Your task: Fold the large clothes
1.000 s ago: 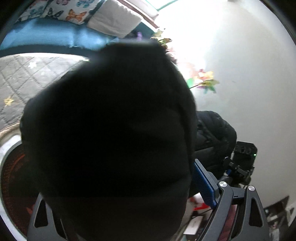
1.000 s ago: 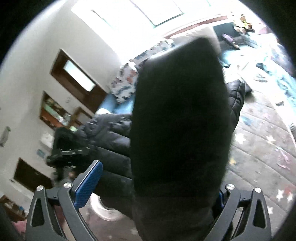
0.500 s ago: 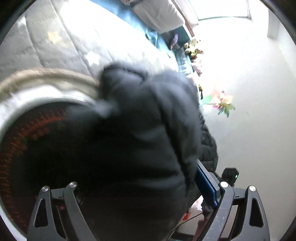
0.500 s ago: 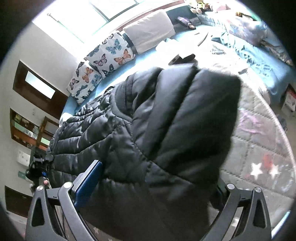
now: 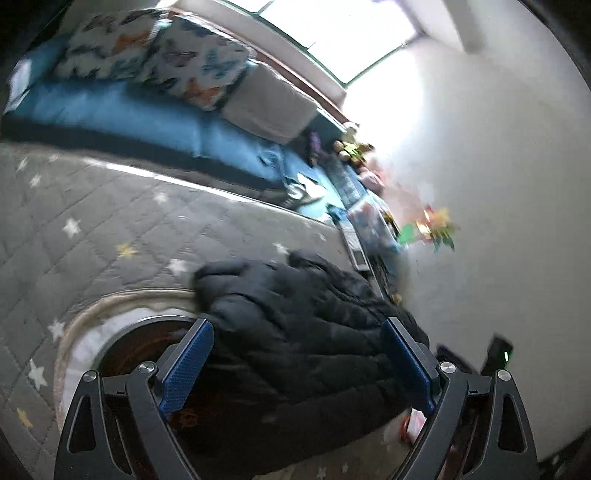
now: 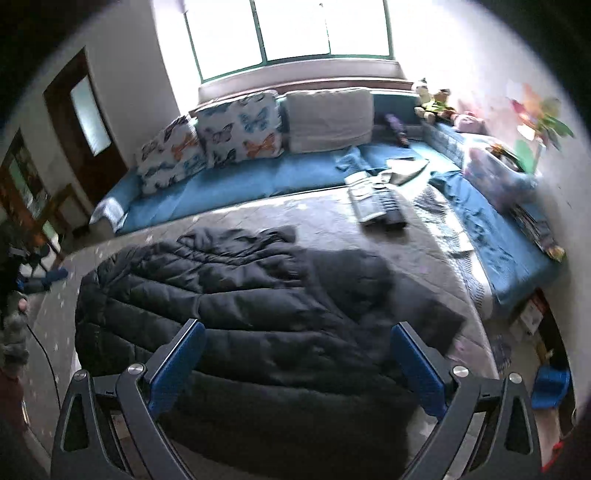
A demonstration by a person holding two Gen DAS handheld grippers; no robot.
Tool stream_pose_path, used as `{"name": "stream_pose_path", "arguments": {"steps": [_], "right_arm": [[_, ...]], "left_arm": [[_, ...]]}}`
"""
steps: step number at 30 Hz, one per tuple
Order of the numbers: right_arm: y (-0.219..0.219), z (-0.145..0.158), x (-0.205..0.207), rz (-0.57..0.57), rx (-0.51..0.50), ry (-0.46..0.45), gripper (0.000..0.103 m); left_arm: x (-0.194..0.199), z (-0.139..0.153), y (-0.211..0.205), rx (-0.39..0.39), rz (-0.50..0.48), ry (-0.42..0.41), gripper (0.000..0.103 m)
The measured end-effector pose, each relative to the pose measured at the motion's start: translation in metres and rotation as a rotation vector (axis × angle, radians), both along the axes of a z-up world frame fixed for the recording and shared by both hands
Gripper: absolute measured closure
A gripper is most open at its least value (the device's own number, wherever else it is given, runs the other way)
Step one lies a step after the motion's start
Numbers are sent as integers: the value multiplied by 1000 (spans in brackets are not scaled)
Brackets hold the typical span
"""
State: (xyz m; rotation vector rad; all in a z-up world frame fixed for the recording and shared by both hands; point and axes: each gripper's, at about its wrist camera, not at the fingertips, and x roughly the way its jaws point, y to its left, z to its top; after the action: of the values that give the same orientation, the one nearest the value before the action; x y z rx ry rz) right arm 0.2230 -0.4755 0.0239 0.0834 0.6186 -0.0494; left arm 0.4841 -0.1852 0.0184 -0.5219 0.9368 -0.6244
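Both hand-held tools hang spread wide and empty: the left gripper (image 5: 295,362) and the right gripper (image 6: 299,363) each hover above a black puffer jacket (image 6: 236,295) lying crumpled on the grey star-quilted mat (image 6: 332,218). The garment appears laid out but not yet folded; the next move likely calls for pinching a sleeve or hem. Beyond, butterfly cushions (image 6: 240,127) line a blue bench (image 6: 229,184) under the window (image 6: 288,33).

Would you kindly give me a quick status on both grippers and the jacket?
Left gripper open, empty. Right gripper open, empty. Black puffer jacket lying on grey star mat. Keyboard beyond it, apart.
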Motion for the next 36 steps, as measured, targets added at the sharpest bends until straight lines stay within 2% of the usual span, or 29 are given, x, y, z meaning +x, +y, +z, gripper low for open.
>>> {"name": "stream_pose_path", "arguments": {"steps": [3, 5, 7, 9, 13, 17, 22, 26, 30, 33, 36], "right_arm": [[4, -12, 24, 9, -4, 32, 0], [2, -18, 37, -14, 3, 49, 0], [-5, -25, 47, -33, 27, 67, 0], [-12, -35, 57, -54, 32, 87, 0], [-16, -53, 66, -76, -5, 139, 0], [-20, -60, 71, -85, 8, 176, 0], [-13, -53, 62, -91, -29, 174, 0], [1, -36, 31, -86, -35, 125, 0], [17, -29, 0, -64, -79, 130, 0], [22, -33, -15, -67, -95, 152, 0], [22, -48, -15, -89, -111, 200, 0]], "left_arm": [[1, 6, -49, 15, -74, 5, 7], [2, -3, -69, 26, -108, 18, 10], [7, -15, -89, 46, -134, 26, 17], [14, -33, -103, 56, -147, 38, 22], [44, -84, -121, 91, -134, 75, 23], [56, -110, -130, 104, -135, 101, 24], [41, -100, -140, 187, -135, 57, 24], [10, -73, -138, 263, -128, -15, 24], [-23, -58, -138, 319, -154, -73, 24], [-36, -57, -138, 324, -169, -84, 21], [-39, -69, -145, 380, -175, -67, 20]]}}
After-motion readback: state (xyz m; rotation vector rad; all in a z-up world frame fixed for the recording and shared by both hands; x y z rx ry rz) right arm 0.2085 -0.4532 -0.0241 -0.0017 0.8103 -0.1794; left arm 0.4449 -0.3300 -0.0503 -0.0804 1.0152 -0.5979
